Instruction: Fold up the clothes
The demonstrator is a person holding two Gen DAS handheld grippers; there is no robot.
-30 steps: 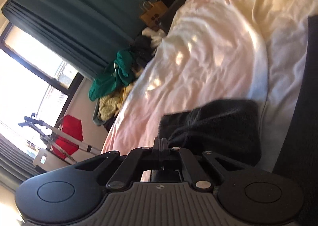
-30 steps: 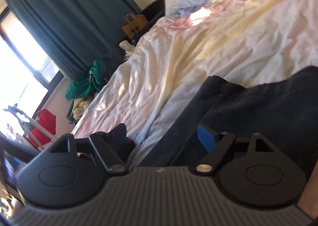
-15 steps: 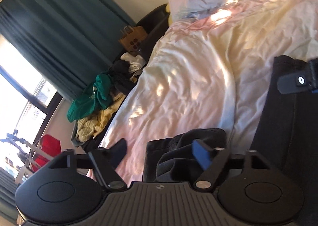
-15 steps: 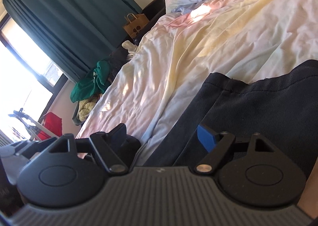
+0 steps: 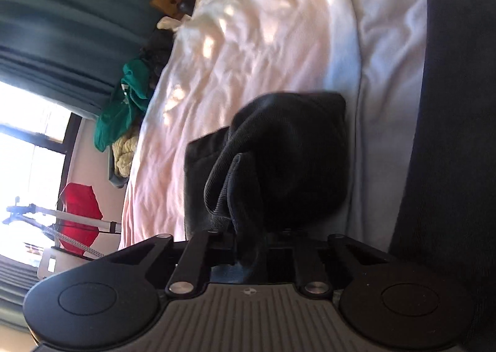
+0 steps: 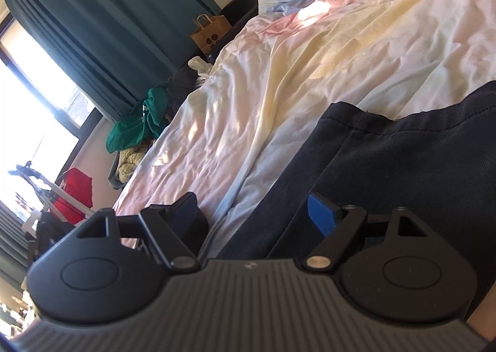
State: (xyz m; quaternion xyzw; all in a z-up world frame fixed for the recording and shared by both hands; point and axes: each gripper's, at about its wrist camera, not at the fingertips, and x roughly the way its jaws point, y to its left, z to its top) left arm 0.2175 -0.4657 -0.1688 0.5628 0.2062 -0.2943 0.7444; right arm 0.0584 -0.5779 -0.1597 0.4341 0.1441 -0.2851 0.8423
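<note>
A: Left gripper (image 5: 248, 246) is clamped on a bunch of the dark garment (image 5: 279, 160), lower centre of the left wrist view. Fabric's pinched between the fingers, and the rest is humped up in a heap on the bed (image 5: 248, 51) just beyond.

B: Right side?

A: Right gripper (image 6: 254, 215) is spread wide, nothing in it. Blue pad at lower right sits over the dark cloth (image 6: 387, 172), the other finger lower left by the sheet. That cloth lies flat, hem running across mid-right of the frame.

B: Same garment as the left one?

A: Can't tell. A dark strip down the right edge of the left view may join them, but the link's out of frame.

B: Tips for the fold?

A: My read: you've got several layers in the left grip, so it's a bunch, not a clean edge. Keep tension low and lift straight, or the heap will drag and twist. If the right closes, take the hem itself, not mid-panel.

B: Surface, room?

A: Duvet's soft and wrinkled, pale pink-yellow, so creases won't hold well. Teal curtains (image 6: 102, 26) upper left, bright window, green clothes pile (image 6: 136, 122) at the bedside, and a paper bag (image 6: 210, 33) near the headboard.
</note>
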